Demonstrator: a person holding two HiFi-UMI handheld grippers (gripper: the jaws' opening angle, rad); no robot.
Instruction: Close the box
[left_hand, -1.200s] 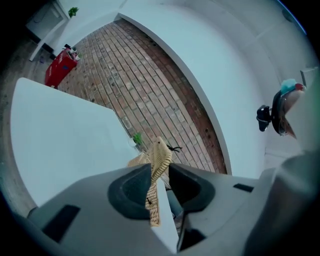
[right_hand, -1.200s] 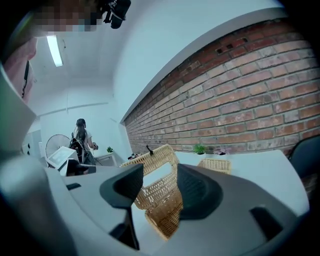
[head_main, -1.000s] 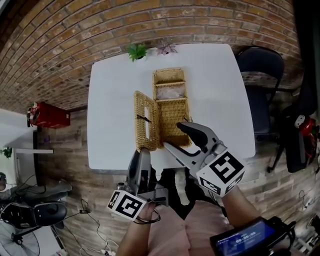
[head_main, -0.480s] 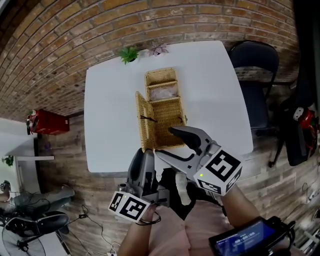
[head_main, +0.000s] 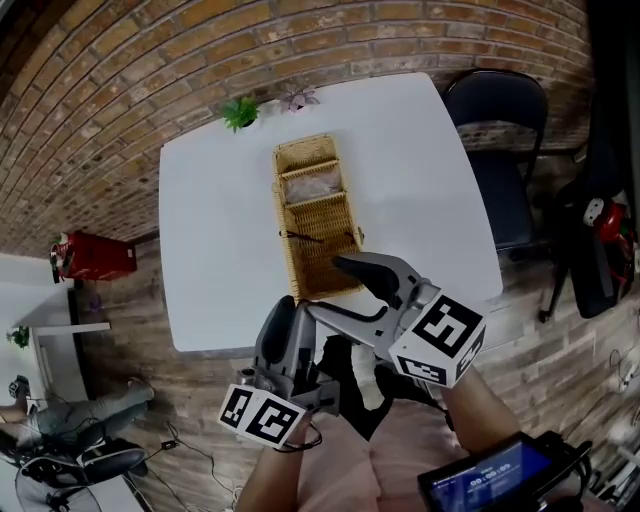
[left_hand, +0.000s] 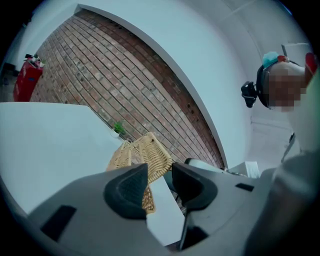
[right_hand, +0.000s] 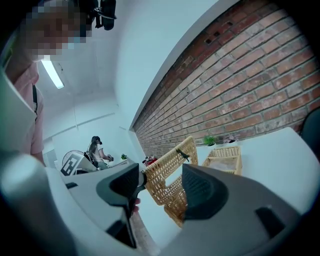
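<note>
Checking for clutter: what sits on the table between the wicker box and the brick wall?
A green plant and a pinkish plant, both potted; the head view shows them.

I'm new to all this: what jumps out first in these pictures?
A long wicker box sits in the middle of a white table before a brick wall, its lid tilted partway up. At the table's near edge, the left gripper and right gripper point at it; their jaws have just been opening, nothing pinched between them.
</note>
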